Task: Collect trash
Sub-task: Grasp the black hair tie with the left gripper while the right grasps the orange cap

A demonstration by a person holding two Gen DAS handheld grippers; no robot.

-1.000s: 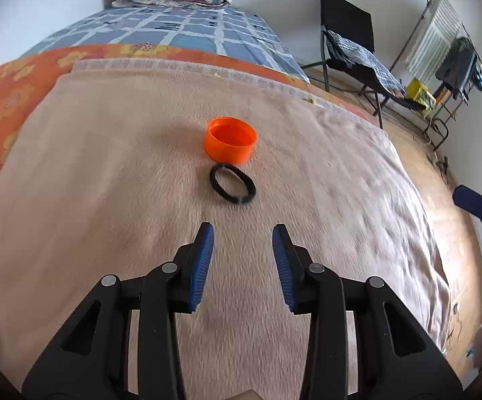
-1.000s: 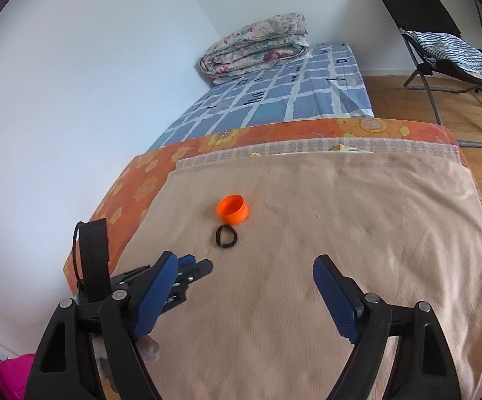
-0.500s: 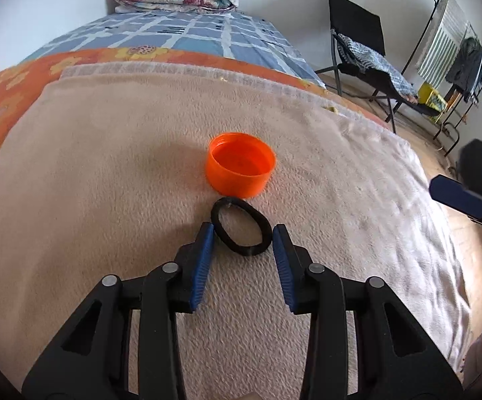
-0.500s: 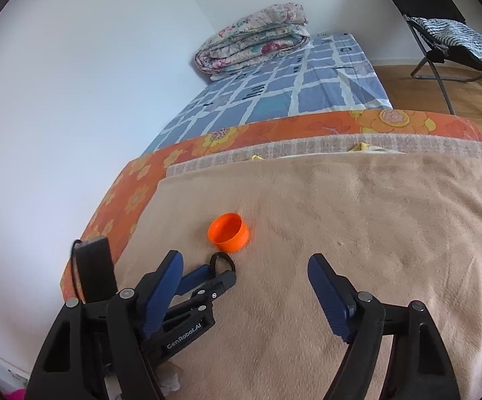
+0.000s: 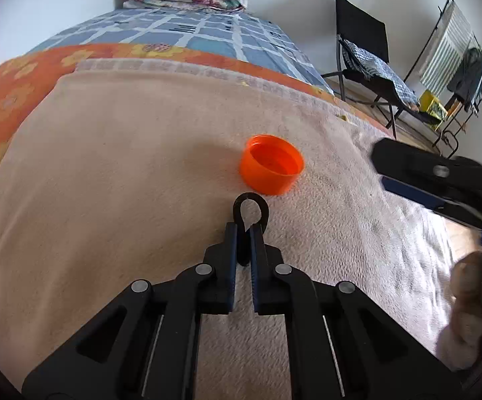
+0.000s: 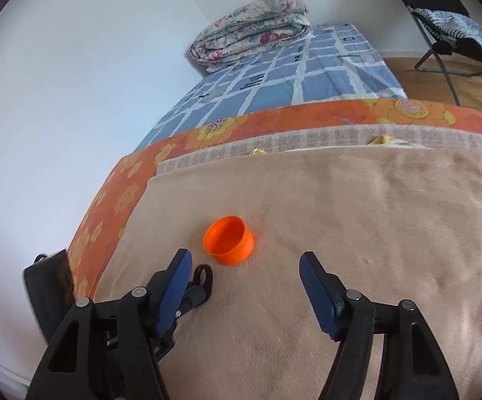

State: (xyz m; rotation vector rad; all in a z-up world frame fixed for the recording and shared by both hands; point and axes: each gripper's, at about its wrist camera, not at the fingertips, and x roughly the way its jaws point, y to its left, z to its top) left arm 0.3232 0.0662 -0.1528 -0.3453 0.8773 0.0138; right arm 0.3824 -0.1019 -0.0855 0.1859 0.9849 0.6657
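Note:
A black elastic ring point(image 5: 251, 208) is pinched between the fingers of my left gripper point(image 5: 245, 230), which is shut on it just above the beige blanket point(image 5: 107, 183); its loop sticks out in front of the tips. It also shows in the right wrist view point(image 6: 204, 275). An orange plastic cap point(image 5: 272, 169) lies open side up just beyond the ring, also in the right wrist view point(image 6: 229, 240). My right gripper point(image 6: 246, 261) is open and empty, with the cap just ahead between its fingers.
The blanket covers an orange flowered sheet point(image 6: 114, 200) and a blue checked mattress point(image 5: 180, 31). A folded quilt point(image 6: 251, 31) lies at the far end. A black folding chair point(image 5: 367, 53) and a clothes rack point(image 5: 454, 43) stand on the wooden floor to the right.
My left gripper moved forward over the black ring and closed on it. My right gripper came forward and lower toward the orange cap, still open.

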